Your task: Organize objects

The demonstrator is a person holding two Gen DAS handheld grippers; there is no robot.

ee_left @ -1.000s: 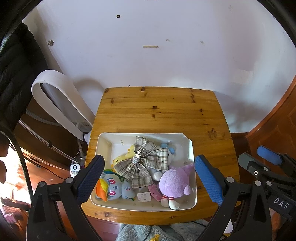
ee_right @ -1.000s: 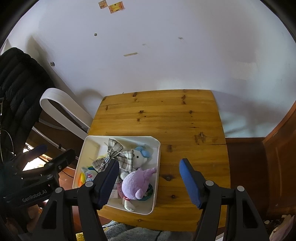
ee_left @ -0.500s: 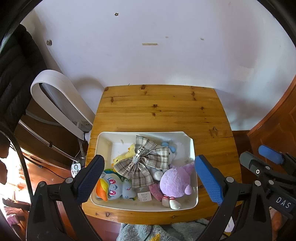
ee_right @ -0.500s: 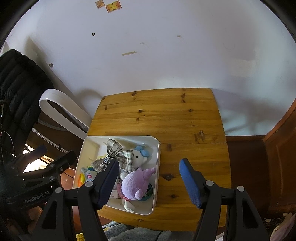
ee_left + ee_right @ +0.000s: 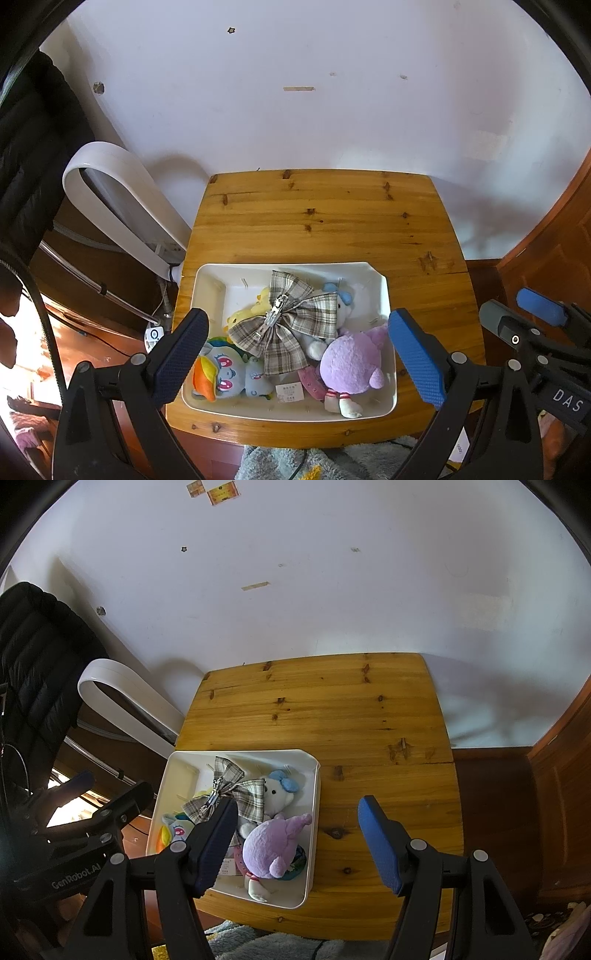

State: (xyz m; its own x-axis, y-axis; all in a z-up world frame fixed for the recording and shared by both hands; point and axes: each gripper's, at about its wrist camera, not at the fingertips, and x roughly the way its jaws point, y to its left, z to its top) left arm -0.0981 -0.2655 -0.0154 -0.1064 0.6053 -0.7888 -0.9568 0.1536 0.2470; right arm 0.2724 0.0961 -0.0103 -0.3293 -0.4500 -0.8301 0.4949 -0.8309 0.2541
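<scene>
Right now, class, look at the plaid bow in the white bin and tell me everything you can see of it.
The plaid bow is soft woven fabric, checked in grey, brown and cream, with broad loops, two hanging tails and a silver metal clip at its knot. It lies spread flat on top of the pile in the white bin, covering part of the white plush, the yellow plush and the blue plush. Neither hand-held gripper touches it.

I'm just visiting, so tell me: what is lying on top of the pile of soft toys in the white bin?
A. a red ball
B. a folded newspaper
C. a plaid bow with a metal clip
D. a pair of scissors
C: a plaid bow with a metal clip at its knot is spread across the soft toys in the white bin, beside the purple plush.
</scene>
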